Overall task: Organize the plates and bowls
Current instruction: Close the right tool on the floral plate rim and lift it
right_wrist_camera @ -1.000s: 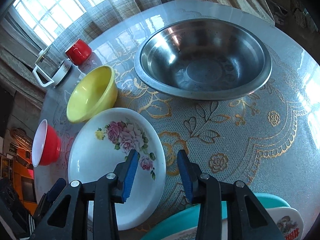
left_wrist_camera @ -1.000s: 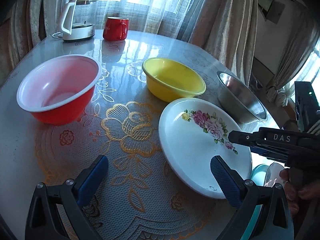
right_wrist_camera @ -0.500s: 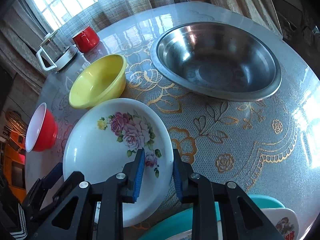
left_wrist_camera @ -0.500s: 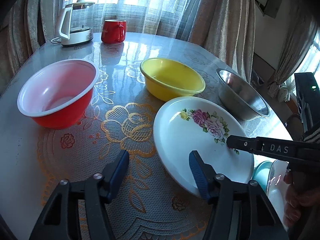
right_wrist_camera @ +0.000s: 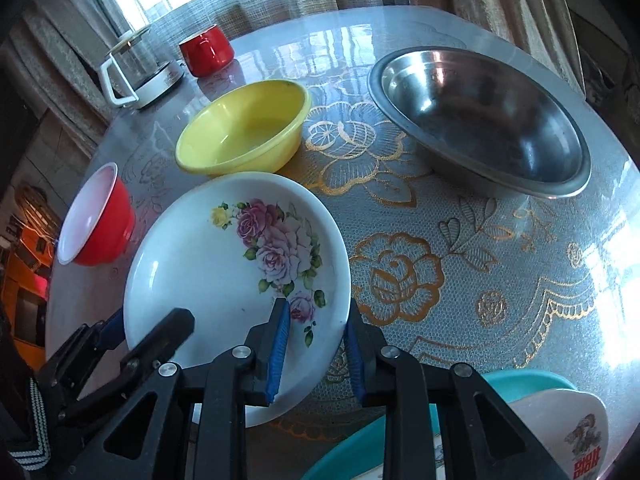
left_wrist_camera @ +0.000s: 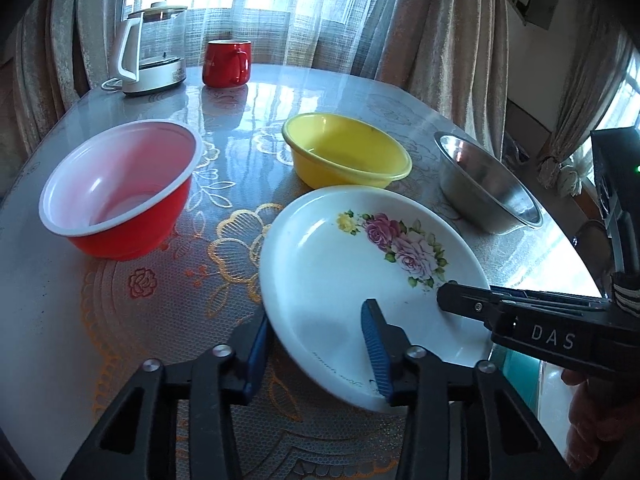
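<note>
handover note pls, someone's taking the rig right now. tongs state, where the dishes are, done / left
Left tongs: straddling the near-left rim of the white floral plate, not visibly clamped.
Right tongs: straddling its near-right rim, narrow gap, no clear clamp either.
Plate sits at the front of the round lace-covered table. Behind it: yellow plastic bowl; red plastic bowl with white inside to the left; stainless steel bowl to the right. Teal plate and white printed dish lie at the near edge.
Done: nothing stacked.
Left: everything.
</note>
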Available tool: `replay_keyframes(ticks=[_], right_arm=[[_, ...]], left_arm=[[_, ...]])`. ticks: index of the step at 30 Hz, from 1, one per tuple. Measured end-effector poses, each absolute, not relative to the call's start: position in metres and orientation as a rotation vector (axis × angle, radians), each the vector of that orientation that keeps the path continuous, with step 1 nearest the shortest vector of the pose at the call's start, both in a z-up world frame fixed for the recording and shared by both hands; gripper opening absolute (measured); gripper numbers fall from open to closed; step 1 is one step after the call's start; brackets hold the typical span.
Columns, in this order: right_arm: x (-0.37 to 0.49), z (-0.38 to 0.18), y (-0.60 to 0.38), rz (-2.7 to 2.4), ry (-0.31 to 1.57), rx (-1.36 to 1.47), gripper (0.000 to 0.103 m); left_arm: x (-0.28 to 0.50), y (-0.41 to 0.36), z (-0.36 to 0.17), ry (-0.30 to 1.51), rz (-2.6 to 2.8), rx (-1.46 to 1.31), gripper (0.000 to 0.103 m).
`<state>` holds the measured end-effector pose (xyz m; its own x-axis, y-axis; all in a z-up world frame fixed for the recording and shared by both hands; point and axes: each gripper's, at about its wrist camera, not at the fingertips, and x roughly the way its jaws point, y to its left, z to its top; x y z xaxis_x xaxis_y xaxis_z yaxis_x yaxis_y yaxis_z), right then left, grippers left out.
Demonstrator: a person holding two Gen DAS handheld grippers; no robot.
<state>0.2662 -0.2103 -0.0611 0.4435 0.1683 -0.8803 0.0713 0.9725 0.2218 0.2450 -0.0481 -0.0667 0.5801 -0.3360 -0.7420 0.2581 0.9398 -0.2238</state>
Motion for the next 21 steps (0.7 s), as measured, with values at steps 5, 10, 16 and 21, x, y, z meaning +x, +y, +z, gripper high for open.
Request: replay_keyframes(ticks=[5, 10, 16, 21], right_arm=[[0.268, -0.061, -0.207, 0.049, 1.110, 0.216, 0.026], [0.262, -0.061, -0.208, 0.040, 1.093, 0.218, 0.023], [0.252, -0.050, -0.205, 0.043, 1.036, 0.196, 0.021], [0.242, -0.046, -0.206, 0.053, 0.999, 0.219, 0.021]], left_arm=[[0.246, -0.045, -0.067, 0.887, -0.344, -0.103, 0.034], [0.244, -0.045, -0.066, 0.883, -0.342, -0.091, 0.034], [0.241, -0.042, -0.064, 0.859, -0.341, -0.098, 0.034], [0.237, -0.041, -0.059, 0.827, -0.347, -0.101, 0.034]])
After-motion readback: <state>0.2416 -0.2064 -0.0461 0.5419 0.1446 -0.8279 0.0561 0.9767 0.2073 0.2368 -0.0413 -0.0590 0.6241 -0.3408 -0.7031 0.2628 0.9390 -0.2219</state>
